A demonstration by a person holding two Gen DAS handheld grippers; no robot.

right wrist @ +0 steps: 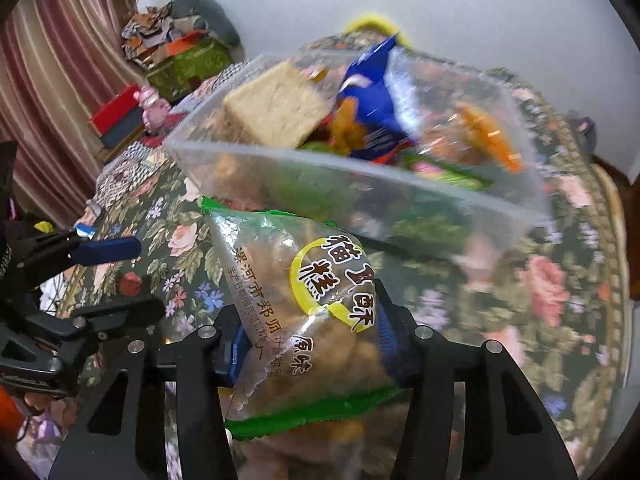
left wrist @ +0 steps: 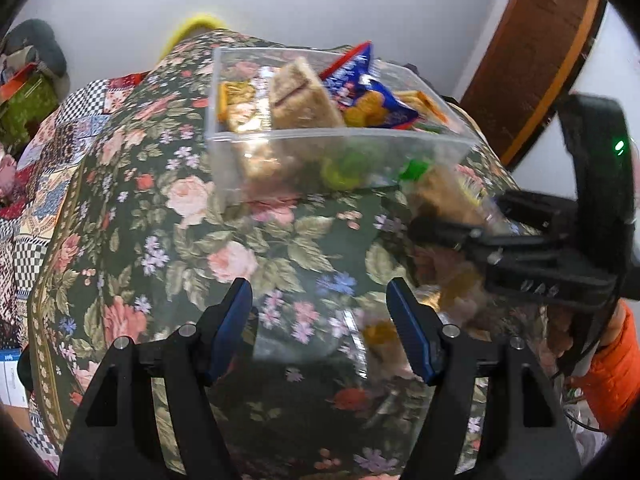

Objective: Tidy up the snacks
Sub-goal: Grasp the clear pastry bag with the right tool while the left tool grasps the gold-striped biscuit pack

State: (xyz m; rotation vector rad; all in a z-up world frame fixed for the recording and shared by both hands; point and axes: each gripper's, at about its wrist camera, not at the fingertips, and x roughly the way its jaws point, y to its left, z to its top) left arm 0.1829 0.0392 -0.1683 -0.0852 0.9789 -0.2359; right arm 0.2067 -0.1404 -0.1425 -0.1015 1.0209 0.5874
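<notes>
A clear plastic bin (left wrist: 340, 140) sits on the floral tablecloth, holding a pale cake block (left wrist: 300, 96), a blue snack bag (left wrist: 368, 92) and other packets. It also shows in the right wrist view (right wrist: 360, 184). My right gripper (right wrist: 310, 340) is shut on a clear snack bag with green ends and a yellow ring label (right wrist: 304, 312), held just in front of the bin. That gripper and bag also show in the left wrist view (left wrist: 460, 216) at right. My left gripper (left wrist: 320, 312) is open and empty above the cloth, short of the bin.
The floral tablecloth (left wrist: 160, 240) covers the table. More clear-wrapped snacks (left wrist: 384, 336) lie near my left gripper's right finger. Boxes and clutter (right wrist: 180, 60) stand at the far left by a striped curtain. A wooden door frame (left wrist: 540, 60) is at right.
</notes>
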